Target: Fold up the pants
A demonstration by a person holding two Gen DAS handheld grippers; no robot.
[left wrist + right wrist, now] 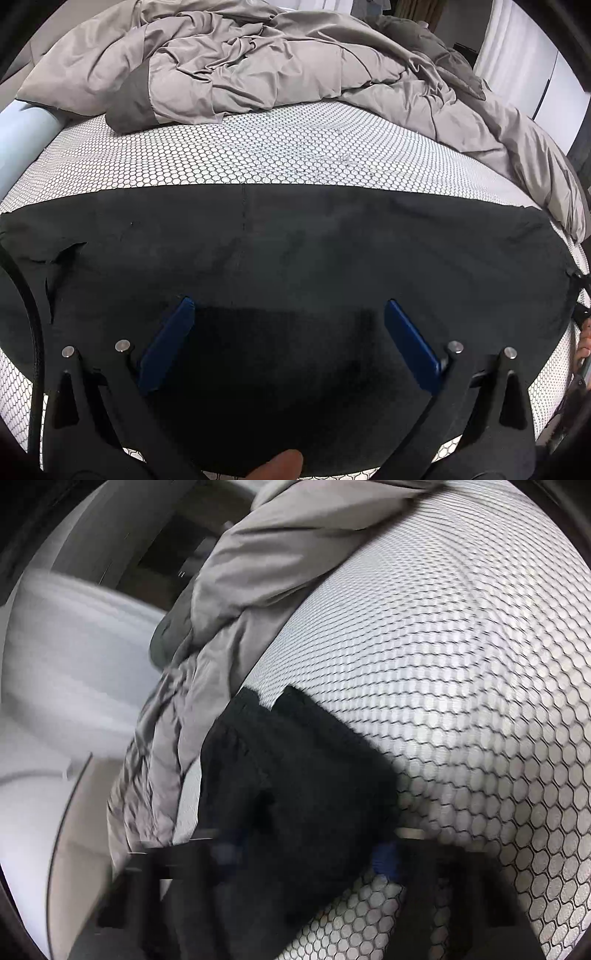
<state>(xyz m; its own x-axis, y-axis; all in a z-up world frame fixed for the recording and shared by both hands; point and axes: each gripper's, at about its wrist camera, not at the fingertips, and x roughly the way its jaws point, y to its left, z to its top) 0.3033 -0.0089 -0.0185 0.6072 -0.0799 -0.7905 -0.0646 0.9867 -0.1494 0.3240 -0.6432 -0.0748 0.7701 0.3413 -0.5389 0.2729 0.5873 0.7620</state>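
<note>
Pants: black, lying spread flat across the near part of the mattress; upper edge running straight left to right in the left wrist view. Small torn-looking opening showing at its left end.
L gripper: hovering over the pants, pointing down at the cloth. Blue pads standing wide apart, nothing between them but the fabric below; not gripping.
Fingertip: part of a person's finger showing at the bottom edge, btwn the gripper arms.
R gripper: view is motion-blurred. Blue pads sitting either side of a bunched end of the pants. Whether the pads are pressing on the cloth: cannot tell, blur too heavy.
Pants end, R view: lying on the mattress near its edge, just beside the hanging duvet.
Duvet: grey, crumpled, piled on the far half of the bed and trailing down the right side; apart from the pants' upper edge, close to them at the far right.
Mattress cover: white w/ black hexagon print, bare strip showing btwn pants and duvet.
Bolster: pale blue roll at left edge of bed.
</note>
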